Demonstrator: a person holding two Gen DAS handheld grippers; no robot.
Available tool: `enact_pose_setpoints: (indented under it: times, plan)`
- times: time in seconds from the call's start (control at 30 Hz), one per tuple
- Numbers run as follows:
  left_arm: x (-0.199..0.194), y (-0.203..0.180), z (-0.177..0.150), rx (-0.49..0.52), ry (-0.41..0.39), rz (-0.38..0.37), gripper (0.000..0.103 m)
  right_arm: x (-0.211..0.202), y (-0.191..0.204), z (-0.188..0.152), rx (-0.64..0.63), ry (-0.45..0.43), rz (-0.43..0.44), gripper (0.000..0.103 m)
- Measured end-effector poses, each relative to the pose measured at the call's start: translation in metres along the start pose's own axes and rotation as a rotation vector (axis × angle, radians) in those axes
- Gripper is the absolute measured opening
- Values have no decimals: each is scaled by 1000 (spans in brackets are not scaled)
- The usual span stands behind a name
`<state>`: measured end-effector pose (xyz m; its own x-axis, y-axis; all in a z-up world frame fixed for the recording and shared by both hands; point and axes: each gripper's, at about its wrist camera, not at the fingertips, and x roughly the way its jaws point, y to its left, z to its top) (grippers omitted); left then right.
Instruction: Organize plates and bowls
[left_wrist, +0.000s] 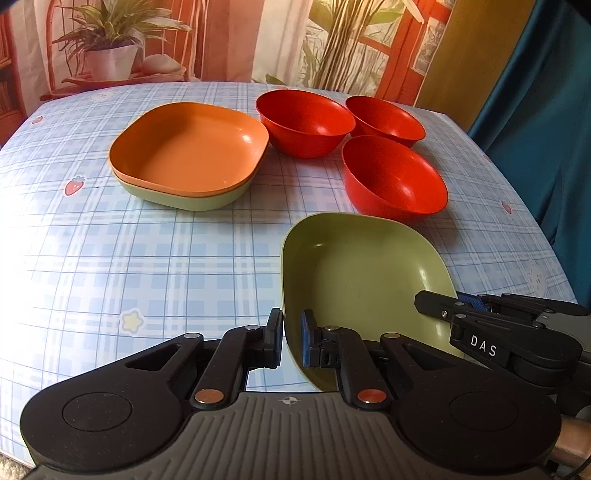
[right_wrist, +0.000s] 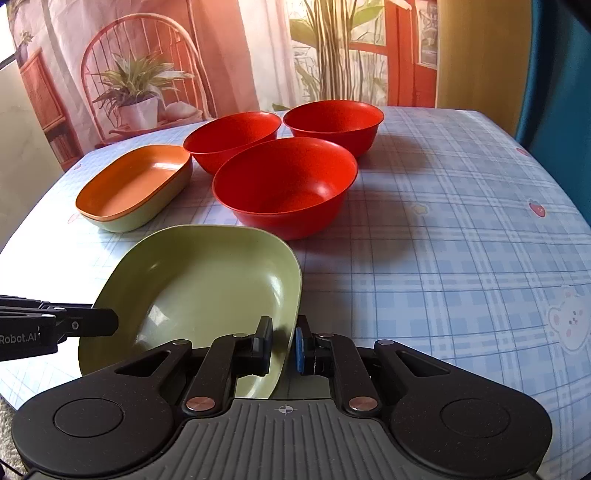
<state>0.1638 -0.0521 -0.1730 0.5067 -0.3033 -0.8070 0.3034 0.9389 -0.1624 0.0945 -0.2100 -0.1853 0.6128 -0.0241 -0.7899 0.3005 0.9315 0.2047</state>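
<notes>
A green square plate (left_wrist: 362, 273) is held near the table's front, and it also shows in the right wrist view (right_wrist: 199, 280). My left gripper (left_wrist: 291, 338) is shut on its left rim. My right gripper (right_wrist: 282, 341) is shut on its right rim; its fingers (left_wrist: 443, 310) show from the side in the left wrist view. An orange plate (left_wrist: 188, 147) sits nested in another green plate (left_wrist: 184, 197) at the back left. Three red bowls (left_wrist: 304, 122) (left_wrist: 386, 120) (left_wrist: 393, 181) stand upright and separate at the back right.
The table (left_wrist: 110, 258) has a blue checked cloth. A printed backdrop with a potted plant (left_wrist: 110, 48) hangs behind it. A blue curtain (left_wrist: 546, 129) hangs at the right. The table's right edge (right_wrist: 569, 192) drops off near the bowls.
</notes>
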Motion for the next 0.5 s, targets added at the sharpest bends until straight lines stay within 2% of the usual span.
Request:
enact_pose_setpoints:
  times: [0.5]
  plan:
    - [-9,27,10,-56,-34,43,11,5,20,8,-9,86,91,12]
